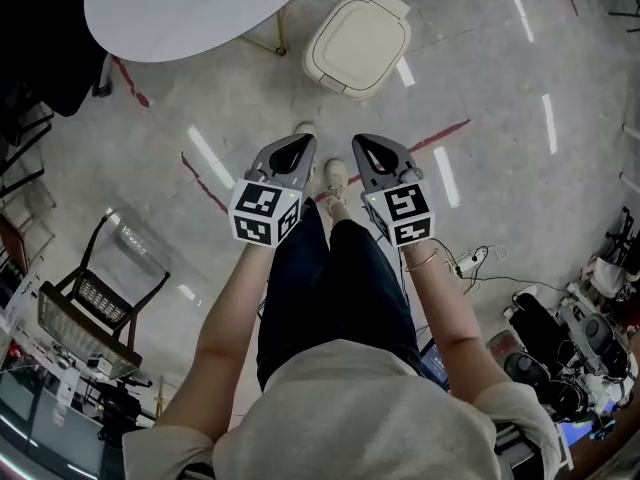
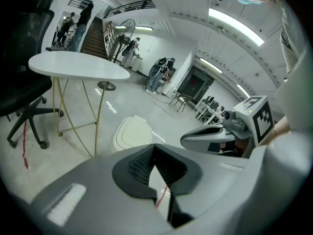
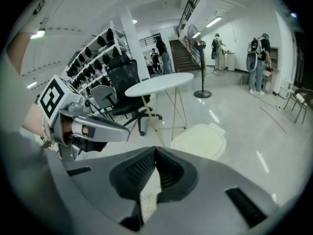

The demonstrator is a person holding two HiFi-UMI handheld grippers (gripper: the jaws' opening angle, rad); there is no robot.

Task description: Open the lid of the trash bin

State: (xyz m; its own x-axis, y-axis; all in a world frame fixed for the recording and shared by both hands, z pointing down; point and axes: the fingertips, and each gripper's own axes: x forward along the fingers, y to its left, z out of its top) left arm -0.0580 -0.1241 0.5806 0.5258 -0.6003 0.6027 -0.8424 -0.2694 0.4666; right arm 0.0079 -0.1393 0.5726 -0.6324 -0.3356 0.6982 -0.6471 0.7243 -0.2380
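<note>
While the bin (image 1: 322, 68) stands shut on the floor (image 1: 480, 88), just beside the table (image 1: 190, 3) and well ahead of us, we list:

- **Left gripper** (image 2: 155, 147): jaws together, empty.
- **Right gripper** (image 3: 155, 150): likewise.
- **Lid** (image 1: 358, 40): cream plastic. We judge it light, stiff and smooth, probably hinged at the far tab, and best lifted at the near rim.
- **Writing:** none legible on the bin.

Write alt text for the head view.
Seen from above, a person holds a left tool and a right tool side by side, both shut and empty, aimed at a closed cream bin on the floor ahead. A white table stands left of the bin.
</note>
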